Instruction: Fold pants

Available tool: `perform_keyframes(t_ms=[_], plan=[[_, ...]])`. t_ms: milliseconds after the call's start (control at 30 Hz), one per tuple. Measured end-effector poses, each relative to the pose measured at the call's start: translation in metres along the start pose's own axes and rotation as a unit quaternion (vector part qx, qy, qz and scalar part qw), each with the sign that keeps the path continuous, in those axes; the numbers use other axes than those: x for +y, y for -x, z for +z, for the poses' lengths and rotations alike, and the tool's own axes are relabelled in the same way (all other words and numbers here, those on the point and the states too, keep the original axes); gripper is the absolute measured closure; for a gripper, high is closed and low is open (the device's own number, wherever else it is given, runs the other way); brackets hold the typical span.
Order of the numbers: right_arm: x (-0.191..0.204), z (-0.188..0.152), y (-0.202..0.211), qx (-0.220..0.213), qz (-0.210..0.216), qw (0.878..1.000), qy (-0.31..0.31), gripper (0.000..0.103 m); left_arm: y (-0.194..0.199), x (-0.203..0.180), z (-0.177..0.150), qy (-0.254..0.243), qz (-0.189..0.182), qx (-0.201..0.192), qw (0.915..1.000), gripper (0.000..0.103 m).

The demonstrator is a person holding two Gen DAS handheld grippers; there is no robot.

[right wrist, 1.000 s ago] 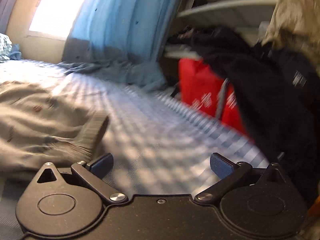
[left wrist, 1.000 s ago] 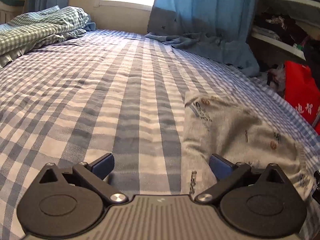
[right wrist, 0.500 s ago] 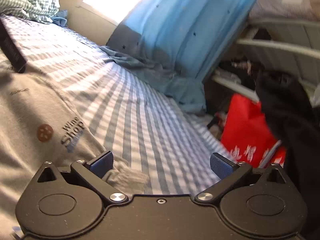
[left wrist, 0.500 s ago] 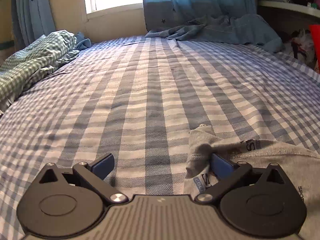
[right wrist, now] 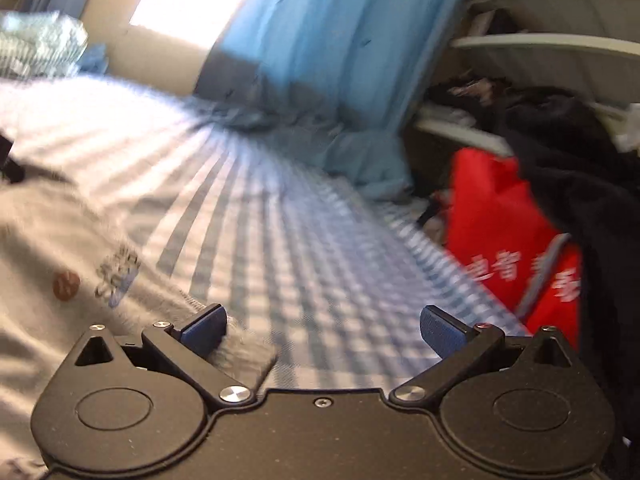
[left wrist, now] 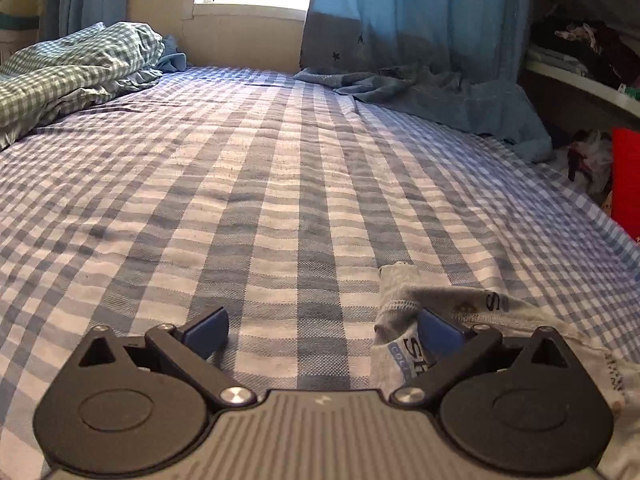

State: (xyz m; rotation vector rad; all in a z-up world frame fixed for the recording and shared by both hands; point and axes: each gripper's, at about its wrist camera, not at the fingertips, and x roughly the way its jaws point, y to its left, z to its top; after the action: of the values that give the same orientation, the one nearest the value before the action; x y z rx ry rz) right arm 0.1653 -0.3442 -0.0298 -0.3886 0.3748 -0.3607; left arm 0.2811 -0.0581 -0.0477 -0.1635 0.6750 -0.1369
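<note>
While both sets of jaws stand spread wide, nothing is clamped:
Left gripper (left wrist: 322, 330): released, low over the bed; its right blue fingertip (left wrist: 438, 334) touches a raised, ribbed corner of the pants.
Right gripper (right wrist: 322, 330): released too; its left blue fingertip (right wrist: 204, 328) sits against a cuff-like edge of the cloth.
Light grey printed jersey pants (left wrist: 520, 320): lying flat at the near right of the bed, between the two grippers.
Blue-and-white checked bed sheet (left wrist: 260, 184): spread beneath everything.
Crumpled green checked quilt (left wrist: 76, 68): far left.
Blue star-dotted curtain (left wrist: 404, 36): hem pooled on the bed's far end.
Red bag with white characters (right wrist: 508, 236): beside the bed, right; view blurred.
</note>
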Motion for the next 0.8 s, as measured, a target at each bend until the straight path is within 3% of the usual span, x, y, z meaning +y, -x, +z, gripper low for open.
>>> perform_keyframes(t_ms=[100, 233, 367, 400, 600, 800], plan=[[-0.005, 0.003, 0.038, -0.023, 0.008, 0.999, -0.035, 0.001, 0.034, 0.005, -0.007, 0.020, -0.021, -0.023, 0.9993, 0.001], [0.006, -0.010, 0.069, -0.015, 0.029, 0.999, -0.038, 0.001, 0.075, 0.002, -0.036, 0.001, -0.054, -0.011, 0.9985, 0.000], [0.015, -0.037, 0.081, 0.038, 0.032, 0.998, -0.046, 0.001, 0.088, -0.002, -0.081, -0.052, -0.046, 0.025, 0.9973, 0.001], [0.015, -0.043, 0.082, 0.052, 0.029, 0.997, -0.052, 0.001, 0.092, -0.002, -0.090, -0.066, -0.044, 0.014, 0.9967, 0.001], [0.009, -0.067, 0.088, 0.050, 0.033, 0.985, -0.160, 0.001, 0.101, 0.003, -0.096, -0.060, -0.052, 0.008, 0.9968, 0.001], [0.013, -0.074, 0.094, 0.029, 0.023, 0.987, -0.155, 0.001, 0.103, 0.008, -0.098, -0.052, -0.062, 0.003, 0.9967, 0.001]])
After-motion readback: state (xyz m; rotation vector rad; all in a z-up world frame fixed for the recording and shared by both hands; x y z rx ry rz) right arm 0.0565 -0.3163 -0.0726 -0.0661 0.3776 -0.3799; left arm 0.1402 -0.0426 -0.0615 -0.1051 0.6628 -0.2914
